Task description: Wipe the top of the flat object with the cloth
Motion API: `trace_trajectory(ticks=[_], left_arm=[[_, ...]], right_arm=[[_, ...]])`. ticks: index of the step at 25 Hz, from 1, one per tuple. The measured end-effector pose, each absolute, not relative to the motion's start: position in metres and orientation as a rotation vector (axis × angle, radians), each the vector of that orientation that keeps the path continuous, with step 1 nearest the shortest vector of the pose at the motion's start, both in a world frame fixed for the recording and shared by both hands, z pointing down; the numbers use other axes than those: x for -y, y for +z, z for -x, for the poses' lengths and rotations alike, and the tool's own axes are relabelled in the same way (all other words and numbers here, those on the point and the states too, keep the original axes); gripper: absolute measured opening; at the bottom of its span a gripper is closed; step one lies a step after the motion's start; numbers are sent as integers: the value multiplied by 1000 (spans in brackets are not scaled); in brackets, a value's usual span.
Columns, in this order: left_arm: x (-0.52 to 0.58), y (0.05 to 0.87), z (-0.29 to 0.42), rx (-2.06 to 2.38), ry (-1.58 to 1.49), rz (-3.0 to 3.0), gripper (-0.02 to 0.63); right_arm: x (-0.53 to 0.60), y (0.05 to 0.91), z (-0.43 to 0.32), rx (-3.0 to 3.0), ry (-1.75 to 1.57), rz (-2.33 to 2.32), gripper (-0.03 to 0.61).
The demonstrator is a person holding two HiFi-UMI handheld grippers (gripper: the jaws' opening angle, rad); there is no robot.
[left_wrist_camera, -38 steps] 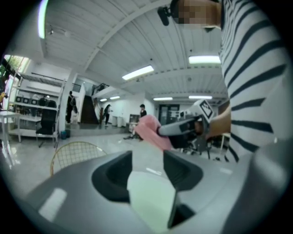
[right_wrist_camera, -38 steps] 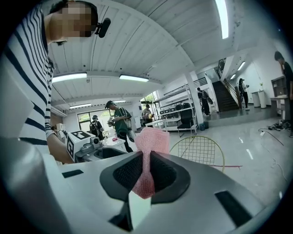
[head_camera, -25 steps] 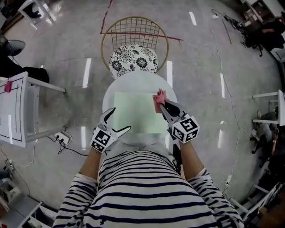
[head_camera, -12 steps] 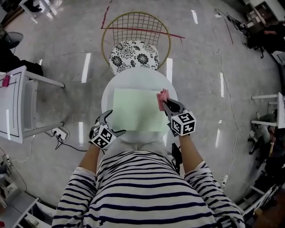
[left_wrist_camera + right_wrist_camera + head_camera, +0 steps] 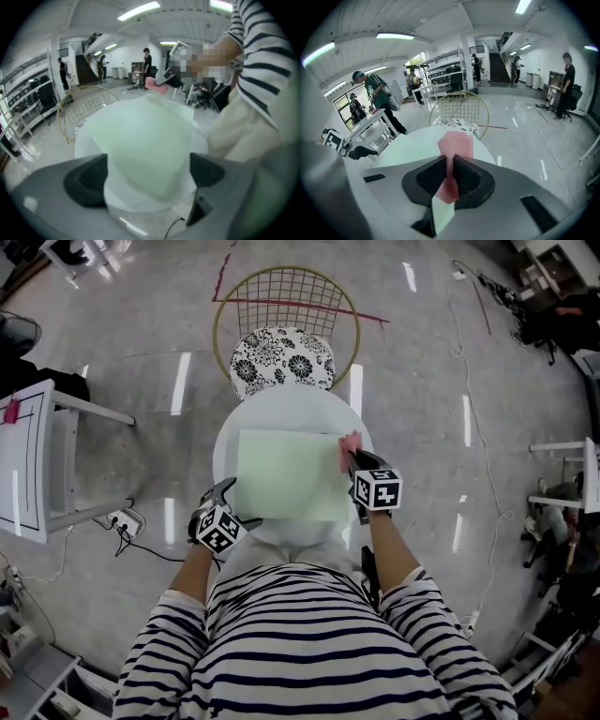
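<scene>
While its jaws are clamping tight on the pink cloth point(image 5: 454, 143), the right gripper point(image 5: 353, 460) is holding it at the far right corner of the pale green flat object point(image 5: 286, 474), which is lying on the round white table point(image 5: 281, 401). The left gripper point(image 5: 231, 509), whose jaws have just been opening wide, is gripping nothing and is hanging by the flat object's near left corner.

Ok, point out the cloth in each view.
Head view: cloth at the green sheet, upper right corner, held in the right claw.
Left gripper view: small pink patch past the sheet's far corner, upper centre.
Right gripper view: dead centre, pinched in the claw.
Shared landmark: the wire chair beyond the sheet shows in all three.
</scene>
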State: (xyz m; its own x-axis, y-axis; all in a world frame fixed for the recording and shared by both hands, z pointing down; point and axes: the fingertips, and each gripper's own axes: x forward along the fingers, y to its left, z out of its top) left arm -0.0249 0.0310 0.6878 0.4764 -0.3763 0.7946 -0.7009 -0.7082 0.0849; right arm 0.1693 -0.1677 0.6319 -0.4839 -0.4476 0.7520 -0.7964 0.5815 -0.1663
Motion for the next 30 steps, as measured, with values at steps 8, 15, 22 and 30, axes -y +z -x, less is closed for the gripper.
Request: trace_trajectory(ticks=[8,15,22,30], left_arm=[[-31,695,22,882,1123,-2313,531],[-28,699,32,900,1110,-2313,531],[-27,697,21,919,1104,-2321,531],[-26,697,21,933,1077,-2319,531]], right_arm=[[175,662,-173,1933,708,-1035,46],[177,676,-157,1844,687,-1034,46],[179,677,-161,1821,711,-1053,46],[177,677,-145,1816,724,-1066,47]])
